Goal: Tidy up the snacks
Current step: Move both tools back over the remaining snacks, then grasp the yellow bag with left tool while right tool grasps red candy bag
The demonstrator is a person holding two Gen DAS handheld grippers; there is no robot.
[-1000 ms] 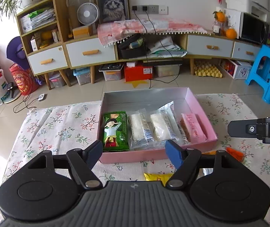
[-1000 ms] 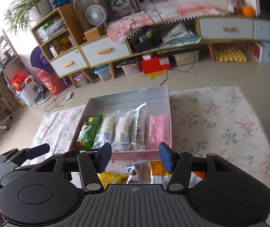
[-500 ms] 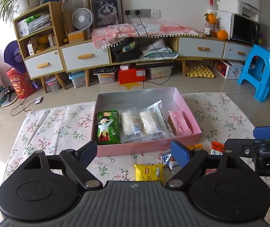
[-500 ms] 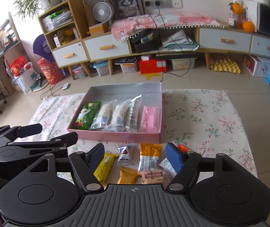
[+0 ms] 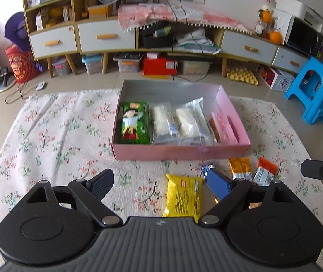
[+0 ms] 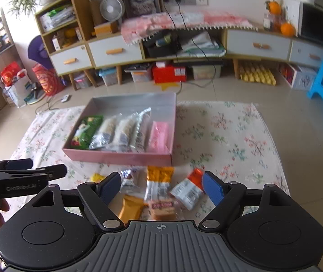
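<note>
Item: pink box [image 5: 184,153], far centre on the floral cloth [image 5: 55,136], now farther from you; you have drawn back, bringing loose packets into view.
Yellow packet [image 5: 183,196] lies nearest.
Left gripper [image 5: 161,182] and right gripper [image 6: 161,187]: jaws opening wide, gripping nothing.

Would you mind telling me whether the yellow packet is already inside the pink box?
No, the yellow packet lies on the floral cloth in front of the pink box, outside its near wall.
</note>
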